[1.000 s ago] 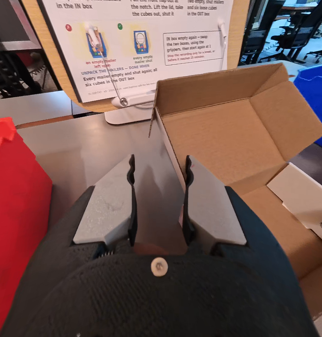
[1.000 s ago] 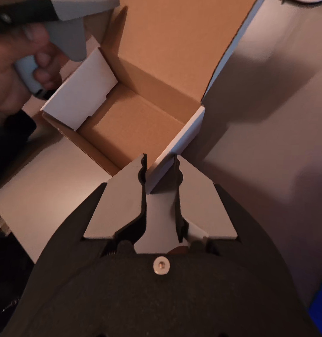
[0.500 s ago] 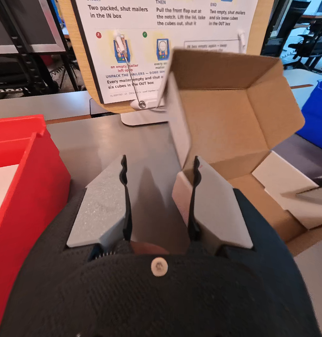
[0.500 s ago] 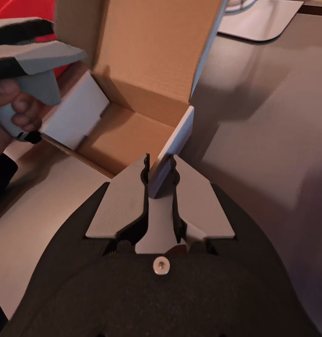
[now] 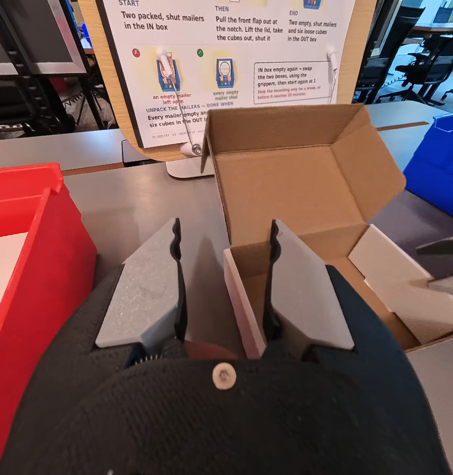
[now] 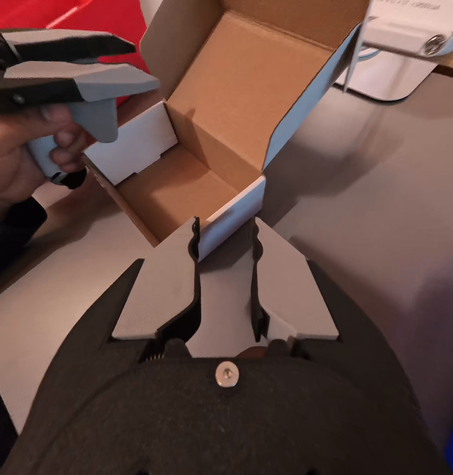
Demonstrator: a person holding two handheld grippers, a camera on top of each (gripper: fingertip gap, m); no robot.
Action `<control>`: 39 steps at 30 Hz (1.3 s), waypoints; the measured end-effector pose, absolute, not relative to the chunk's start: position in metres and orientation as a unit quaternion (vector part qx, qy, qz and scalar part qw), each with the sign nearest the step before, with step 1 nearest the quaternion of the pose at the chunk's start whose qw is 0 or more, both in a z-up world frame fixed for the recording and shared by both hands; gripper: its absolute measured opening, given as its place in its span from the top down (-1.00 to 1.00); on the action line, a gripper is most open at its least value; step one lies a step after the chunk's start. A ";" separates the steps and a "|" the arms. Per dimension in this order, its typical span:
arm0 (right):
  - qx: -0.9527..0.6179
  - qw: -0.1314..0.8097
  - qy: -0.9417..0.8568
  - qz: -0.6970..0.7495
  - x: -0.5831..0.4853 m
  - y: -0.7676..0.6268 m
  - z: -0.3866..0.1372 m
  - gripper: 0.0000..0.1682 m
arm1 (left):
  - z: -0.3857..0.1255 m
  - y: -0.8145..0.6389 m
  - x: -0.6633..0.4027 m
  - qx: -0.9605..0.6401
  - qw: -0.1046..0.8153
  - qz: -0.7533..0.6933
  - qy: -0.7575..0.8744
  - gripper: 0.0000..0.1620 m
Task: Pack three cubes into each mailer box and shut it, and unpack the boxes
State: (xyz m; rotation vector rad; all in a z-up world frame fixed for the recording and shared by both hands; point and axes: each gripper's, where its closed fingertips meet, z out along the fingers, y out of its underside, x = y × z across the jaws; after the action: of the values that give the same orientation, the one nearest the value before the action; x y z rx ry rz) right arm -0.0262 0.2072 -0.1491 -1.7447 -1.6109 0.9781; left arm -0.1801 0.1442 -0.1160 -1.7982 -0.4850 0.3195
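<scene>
Open, seemingly empty brown mailer box, lid up, on table.

A grey table fills the foreground. Behind it, left, stands a dark metal rack; behind it, right, black office chairs sit at further desks (in bright, bluish daylight). Another grey tabletop lies beyond.

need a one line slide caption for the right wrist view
Right tool open around a side flap of the empty, open mailer box, with the left tool beside the opposite flap.
</scene>
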 end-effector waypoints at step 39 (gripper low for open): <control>-0.615 0.372 -0.550 0.427 -0.061 0.254 -0.129 0.49 | -0.096 0.151 -0.140 -0.727 0.655 -0.089 -0.189 0.51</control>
State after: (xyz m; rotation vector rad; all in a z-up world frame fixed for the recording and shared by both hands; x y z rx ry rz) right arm -0.0605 0.2539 -0.1288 -1.5755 -1.4094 1.0942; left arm -0.1402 0.1506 -0.0958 -1.6475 -0.4287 -0.2011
